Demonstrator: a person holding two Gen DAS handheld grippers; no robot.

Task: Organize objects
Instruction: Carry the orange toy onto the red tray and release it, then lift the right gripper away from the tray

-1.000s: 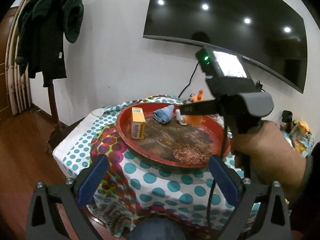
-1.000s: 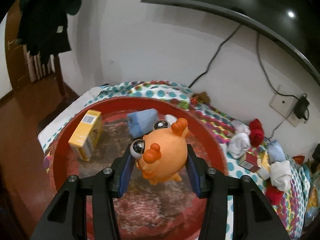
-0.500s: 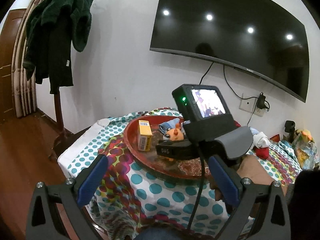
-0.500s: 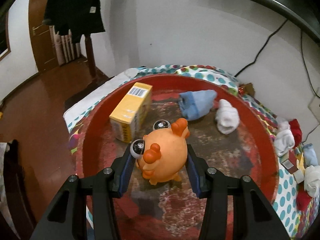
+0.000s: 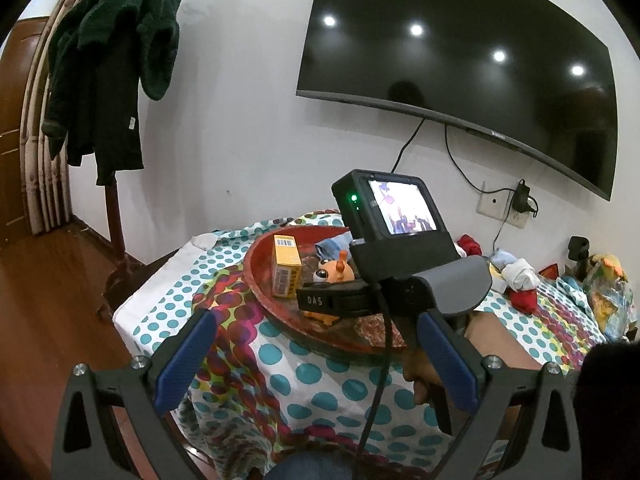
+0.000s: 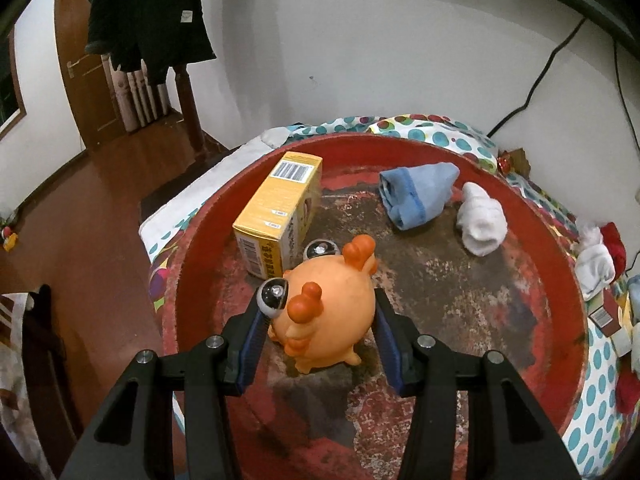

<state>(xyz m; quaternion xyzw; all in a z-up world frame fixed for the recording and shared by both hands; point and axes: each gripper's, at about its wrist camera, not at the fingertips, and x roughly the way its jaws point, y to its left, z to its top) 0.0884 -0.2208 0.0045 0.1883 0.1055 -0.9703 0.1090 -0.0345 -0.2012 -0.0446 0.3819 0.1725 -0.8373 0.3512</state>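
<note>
My right gripper [image 6: 318, 320] is shut on an orange big-eyed toy [image 6: 328, 304] and holds it low over the round red tray [image 6: 560, 360], just right of a yellow box [image 6: 280, 216]. The toy [image 5: 334, 271] and box [image 5: 286, 266] also show in the left wrist view, partly behind the right gripper's body. A blue sock [image 6: 416, 194] and a white sock [image 6: 482, 224] lie at the tray's far side. My left gripper [image 5: 316, 364] is open and empty, held back off the table's near edge.
The tray sits on a dotted tablecloth [image 5: 256, 360]. Rolled socks and small boxes [image 6: 600, 264] lie on the cloth right of the tray. A coat stand with dark clothes [image 5: 108, 80] stands left by the wall, under a wall TV [image 5: 460, 64].
My right gripper carried the toy toward the tray's near left, beside the yellow box, and lower. My left gripper pulled back and up from the table.
</note>
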